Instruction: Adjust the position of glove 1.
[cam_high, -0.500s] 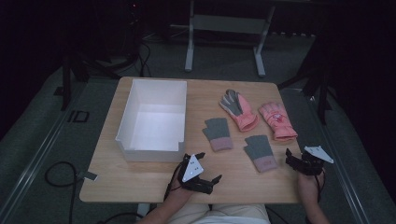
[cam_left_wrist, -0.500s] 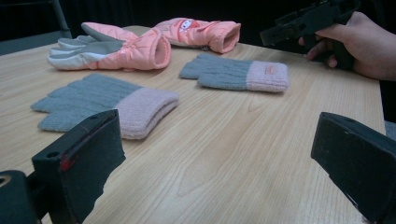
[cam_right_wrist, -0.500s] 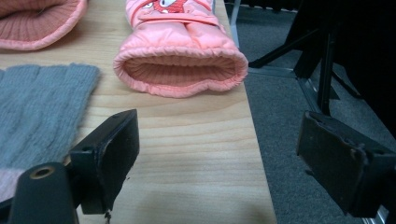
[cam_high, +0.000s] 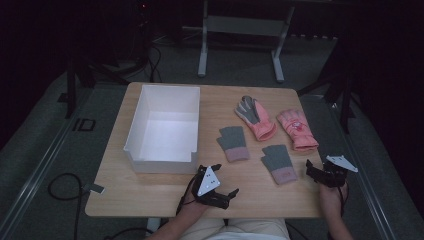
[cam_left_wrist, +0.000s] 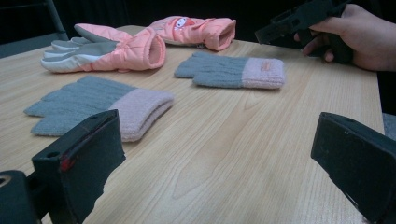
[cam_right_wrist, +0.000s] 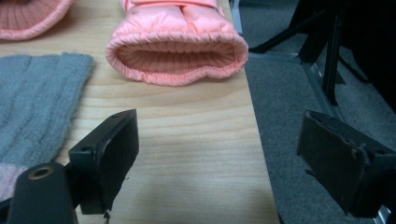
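Four gloves lie on the wooden table (cam_high: 150, 195). A pink padded glove with a grey palm (cam_high: 256, 119) and a second pink padded glove (cam_high: 297, 130) are farther back. Two grey knit gloves with pink cuffs (cam_high: 233, 143) (cam_high: 279, 164) lie nearer. My left gripper (cam_high: 226, 179) rests at the front edge, open and empty, facing the nearer knit glove (cam_left_wrist: 98, 109). My right gripper (cam_high: 315, 172) is open and empty at the front right corner. It looks at the pink glove's open cuff (cam_right_wrist: 177, 42), with a grey knit glove (cam_right_wrist: 37, 102) to the left.
A white open box (cam_high: 165, 125) stands on the left half of the table. The table's right edge runs close by my right gripper, with grey floor (cam_right_wrist: 289, 102) beyond it. A metal stand (cam_high: 240, 25) is behind the table. Cables lie on the floor at left.
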